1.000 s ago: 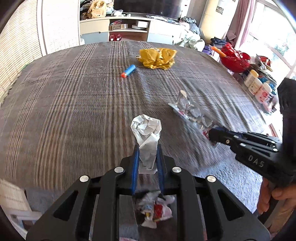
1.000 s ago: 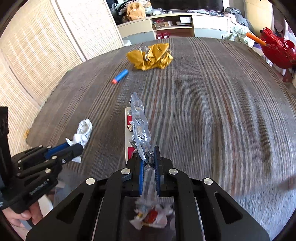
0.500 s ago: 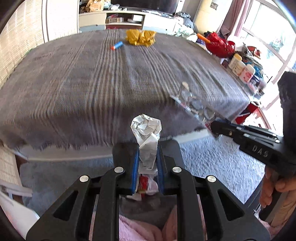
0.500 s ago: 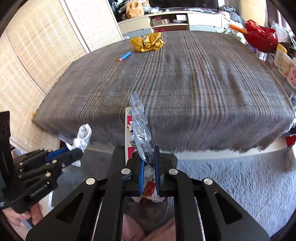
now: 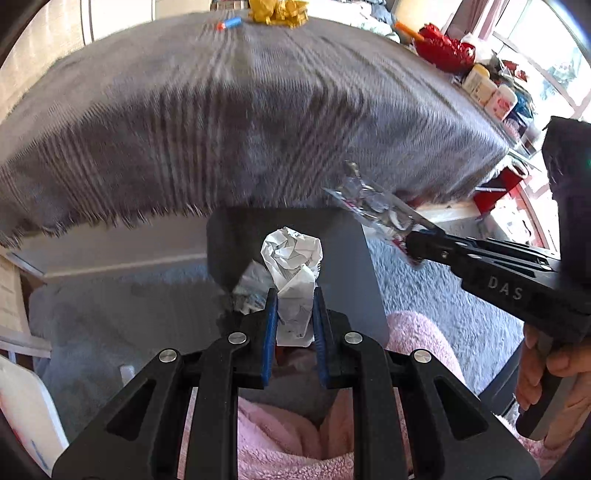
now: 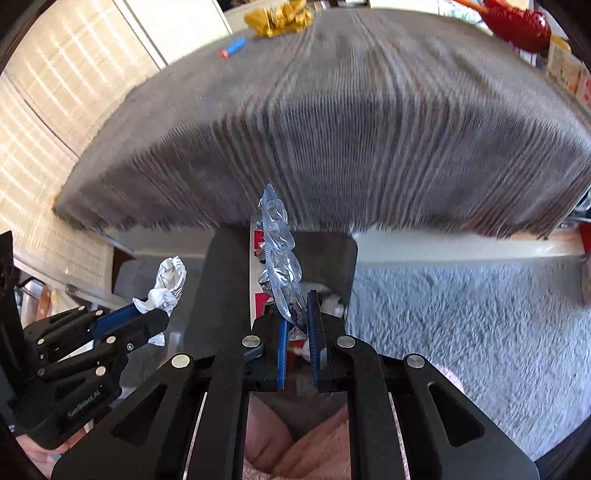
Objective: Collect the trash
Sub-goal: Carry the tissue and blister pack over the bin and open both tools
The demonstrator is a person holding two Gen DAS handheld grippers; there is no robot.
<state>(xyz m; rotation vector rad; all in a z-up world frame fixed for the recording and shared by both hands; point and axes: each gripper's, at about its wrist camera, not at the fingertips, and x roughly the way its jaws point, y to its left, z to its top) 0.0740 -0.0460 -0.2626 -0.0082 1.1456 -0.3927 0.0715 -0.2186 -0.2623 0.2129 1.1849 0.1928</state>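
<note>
Crumpled trash lies inside the dark bin.

Crumpled paper over the bin, plastic wrapper to its right, blanket-covered table behind.

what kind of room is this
Probably a lived-in living room or bedroom at home: a striped grey blanket over a low bed or couch, shaggy grey carpet, woven blinds, and a red toy beside the clutter.

Both grippers point steeply down, jaws clamped.
</note>
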